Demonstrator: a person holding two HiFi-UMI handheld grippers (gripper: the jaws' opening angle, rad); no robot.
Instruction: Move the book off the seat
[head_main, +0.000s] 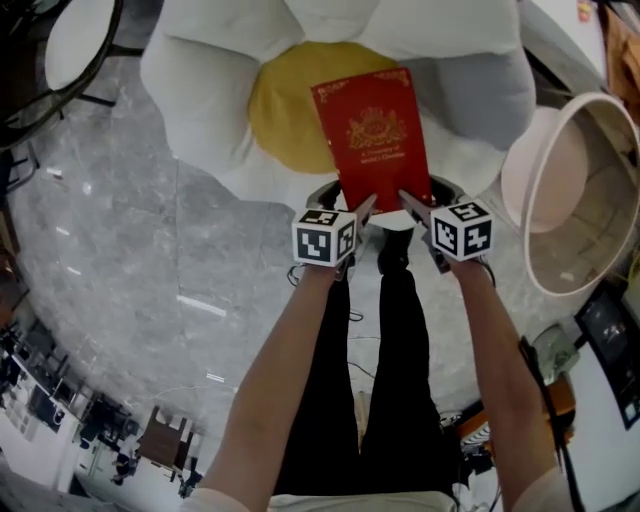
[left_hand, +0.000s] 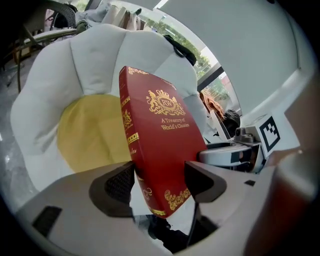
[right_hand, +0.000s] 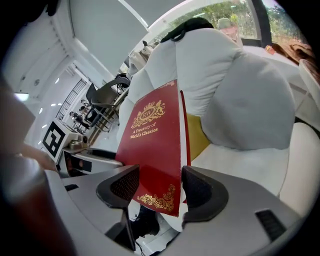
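A red hardback book with gold print lies over the yellow centre of a white flower-shaped seat cushion, its near end past the seat's front edge. My left gripper is shut on the near left corner and my right gripper on the near right corner. In the left gripper view the book stands tilted between the pads of the left gripper, spine to the left. The right gripper view has the book clamped in the right gripper. Whether the far edge touches the cushion I cannot tell.
A round white tub chair stands at the right. At the top left is a round white table with a dark frame. The person's black-trousered legs stand on the grey marble floor just before the seat.
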